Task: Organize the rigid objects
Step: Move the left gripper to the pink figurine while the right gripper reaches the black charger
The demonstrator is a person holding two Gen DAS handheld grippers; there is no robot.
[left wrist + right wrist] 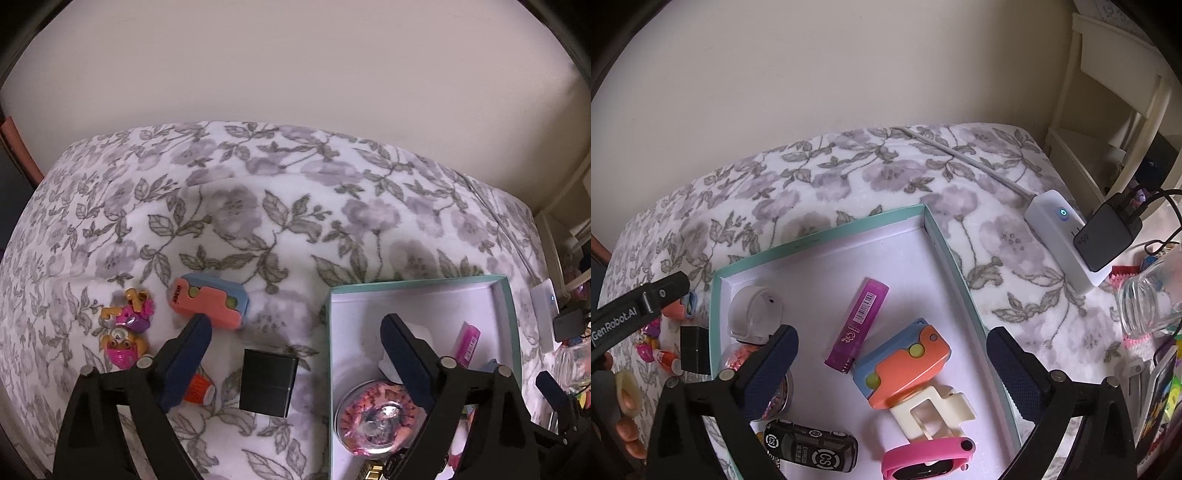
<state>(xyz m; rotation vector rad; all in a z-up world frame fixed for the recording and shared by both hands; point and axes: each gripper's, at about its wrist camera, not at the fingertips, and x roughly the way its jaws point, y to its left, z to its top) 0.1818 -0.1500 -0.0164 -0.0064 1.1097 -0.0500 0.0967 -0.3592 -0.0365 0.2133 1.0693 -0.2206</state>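
Note:
My left gripper (295, 325) hangs open over the flowered blanket, with a black box (267, 382) lying loose between its fingers. A pink-and-blue toy (210, 301), a pup figure (125, 332) and a small orange piece (199, 387) lie to its left. The teal-rimmed box (406, 286) is on the right. My right gripper (891, 334) stands open over that box (820, 238). An orange-and-blue toy (905, 365) rests on the box floor between its fingers, untouched. A purple tube (858, 325), a cream clip (931, 410), a pink band (923, 461) and a black toy car (812, 448) lie around it.
A white power strip (1060, 240) with a black charger (1108, 236) and cables lies right of the box, beside a glass jar (1148, 299). A cream wall runs behind the bed. A pale wooden shelf (1108, 92) stands at the far right.

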